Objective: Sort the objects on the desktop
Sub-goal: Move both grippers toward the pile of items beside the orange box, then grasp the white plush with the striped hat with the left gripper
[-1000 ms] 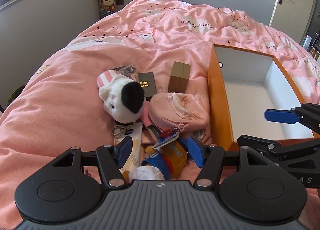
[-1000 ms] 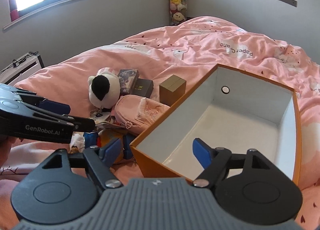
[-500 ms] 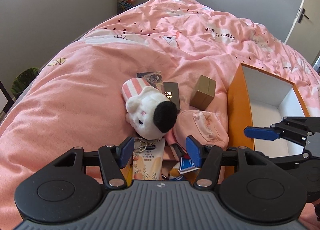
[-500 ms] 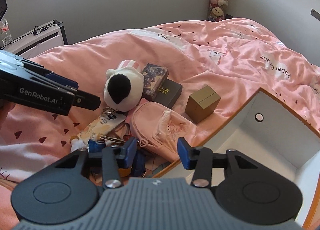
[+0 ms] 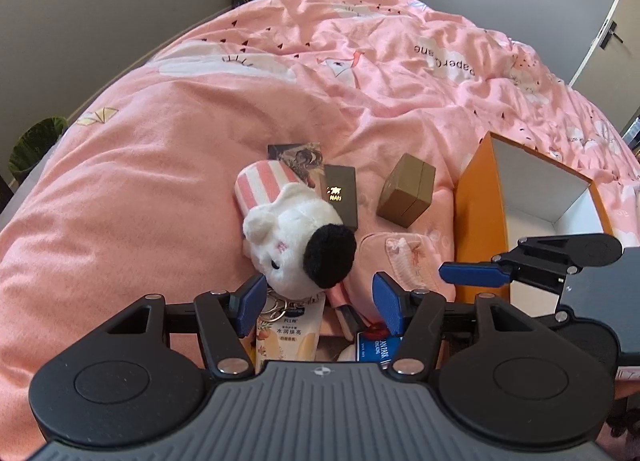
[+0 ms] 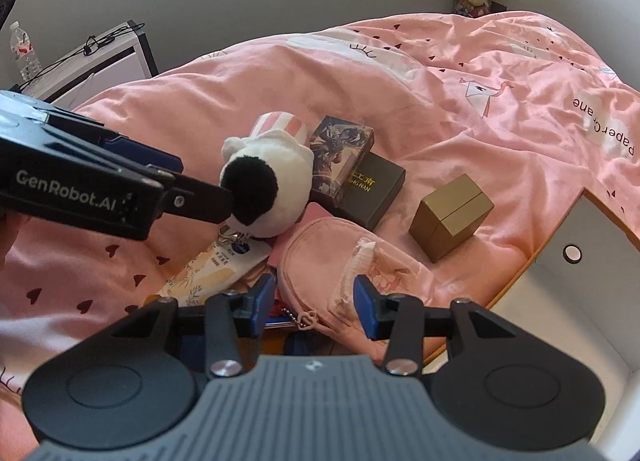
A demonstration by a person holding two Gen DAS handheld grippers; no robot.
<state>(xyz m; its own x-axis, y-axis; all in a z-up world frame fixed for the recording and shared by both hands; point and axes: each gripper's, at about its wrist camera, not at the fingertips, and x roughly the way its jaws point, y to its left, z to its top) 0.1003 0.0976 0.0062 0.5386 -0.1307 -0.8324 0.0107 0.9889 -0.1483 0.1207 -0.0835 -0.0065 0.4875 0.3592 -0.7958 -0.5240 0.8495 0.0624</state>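
While both jaws gape | right gripper (image 6: 315,307) straddles pink pouch (image 6: 340,261) | orange box (image 5: 476,221) beside.

- Right gripper (image 6: 315,308) at lower centre, blue pads apart either side of a pink pouch (image 6: 340,261).
- Left gripper (image 6: 120,181) enters from left, its tip at a plush toy (image 6: 268,177).
- Gold box (image 6: 450,217) right of centre; orange box (image 6: 560,229) at right edge.

Clutter on the pink duvet: white plush toy (image 5: 296,245) with black patch and striped cap, lying on its side; illustrated card box (image 6: 342,157) and black box (image 6: 372,191) behind it; gold cube box (image 6: 452,217); pink pouch (image 6: 344,265); cream tube (image 6: 216,267); open orange box (image 5: 480,217), white inside.
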